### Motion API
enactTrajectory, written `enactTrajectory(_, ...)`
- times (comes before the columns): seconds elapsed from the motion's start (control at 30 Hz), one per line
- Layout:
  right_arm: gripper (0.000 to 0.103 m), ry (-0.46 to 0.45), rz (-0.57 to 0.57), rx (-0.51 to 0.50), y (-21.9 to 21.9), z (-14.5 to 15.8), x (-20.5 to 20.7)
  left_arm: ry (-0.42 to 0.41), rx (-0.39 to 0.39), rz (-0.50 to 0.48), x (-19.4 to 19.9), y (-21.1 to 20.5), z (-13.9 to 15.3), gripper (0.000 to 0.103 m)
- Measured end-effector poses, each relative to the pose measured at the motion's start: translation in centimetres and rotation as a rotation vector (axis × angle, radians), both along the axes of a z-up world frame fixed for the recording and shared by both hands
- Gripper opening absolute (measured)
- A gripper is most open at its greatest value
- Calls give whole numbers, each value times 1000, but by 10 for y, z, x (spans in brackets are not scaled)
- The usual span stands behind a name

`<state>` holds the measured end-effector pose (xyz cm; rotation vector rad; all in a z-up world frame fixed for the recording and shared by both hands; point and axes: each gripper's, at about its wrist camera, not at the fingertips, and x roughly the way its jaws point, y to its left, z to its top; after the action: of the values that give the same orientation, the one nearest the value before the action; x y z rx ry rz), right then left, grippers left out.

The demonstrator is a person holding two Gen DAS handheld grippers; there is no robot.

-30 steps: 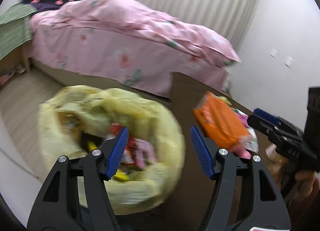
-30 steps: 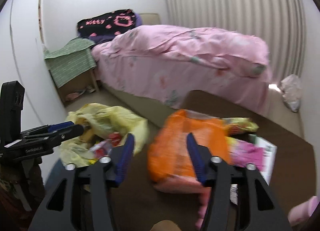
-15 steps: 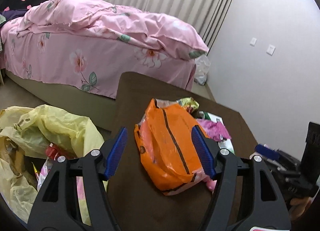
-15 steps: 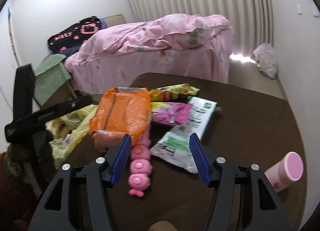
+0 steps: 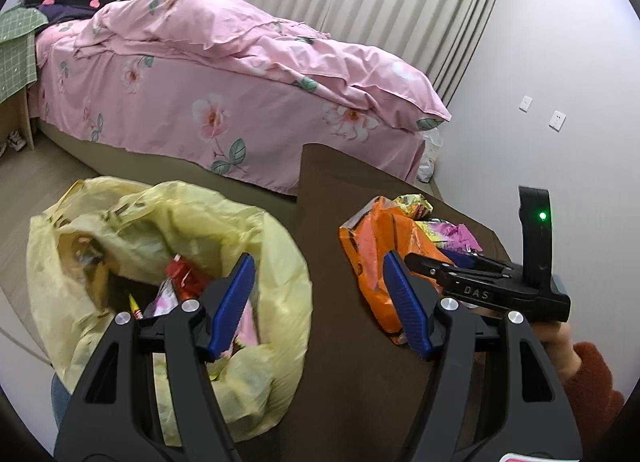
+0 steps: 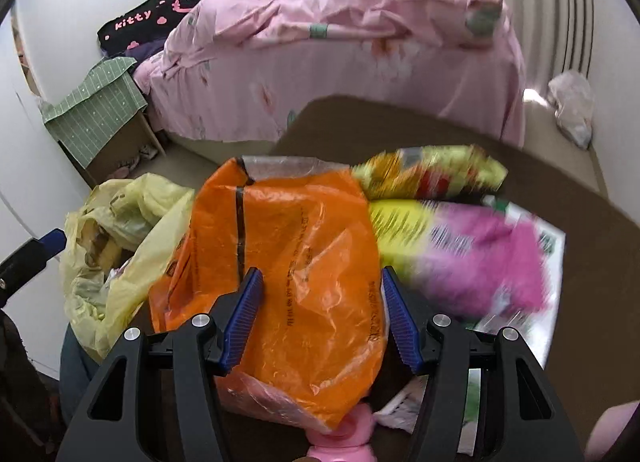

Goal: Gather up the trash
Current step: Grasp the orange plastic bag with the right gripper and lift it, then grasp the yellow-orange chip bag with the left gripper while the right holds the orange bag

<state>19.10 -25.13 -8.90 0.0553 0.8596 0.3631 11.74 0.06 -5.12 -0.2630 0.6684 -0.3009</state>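
A yellow trash bag (image 5: 168, 246) with wrappers inside hangs at the left edge of the brown table (image 5: 344, 189). My left gripper (image 5: 320, 302) is open and empty, above the bag's right rim. An orange plastic bag (image 6: 296, 254) lies on the table; it also shows in the left wrist view (image 5: 376, 246). My right gripper (image 6: 322, 318) is open, its fingers either side of the orange bag, not closed on it. A yellow-green snack packet (image 6: 432, 171), a pink wrapper (image 6: 480, 258) and a white-green packet (image 6: 552, 246) lie behind it.
A pink toy (image 6: 344, 442) lies under the orange bag's near end. A bed with a pink floral cover (image 5: 224, 93) stands beyond the table. A white bag (image 6: 572, 105) sits on the floor by the curtain. A bedside cabinet under green cloth (image 6: 100, 113) stands left.
My right gripper has moved forward and left until its fingers straddle the orange bag. My left gripper has swung left, back over the yellow bag. Both stay open.
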Motion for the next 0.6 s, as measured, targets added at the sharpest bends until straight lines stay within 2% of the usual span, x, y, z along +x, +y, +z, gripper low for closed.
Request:
enactTrajectory(0.07,45,-25,7,-39,4,3,-11,8,-12,5,-2,5,-3,63)
enactTrajectory(0.1,30,-44,8,-54,4,6,-16,14,-20,6,-1,6,-5,63)
enactTrajectory(0.13,22,-65,17,-61,5,11,-23,23,-29,6,0,7,-7,63)
enactTrajectory(0.2,16,-111,17,-59,1,23,-39,27,-34,1,-1,7,-9,63)
enactTrajectory(0.4,13,-246,-38,41,-49,71,-104,25,-27,-47,-3,-7,-12,63)
enactTrajectory(0.5,13,-242,-112,76,-84,71,-130,21,-13,-115,-6,-24,-14,63)
enactTrajectory(0.6,13,-236,-211,31,-110,59,-151,3,11,-193,-4,-44,-14,63)
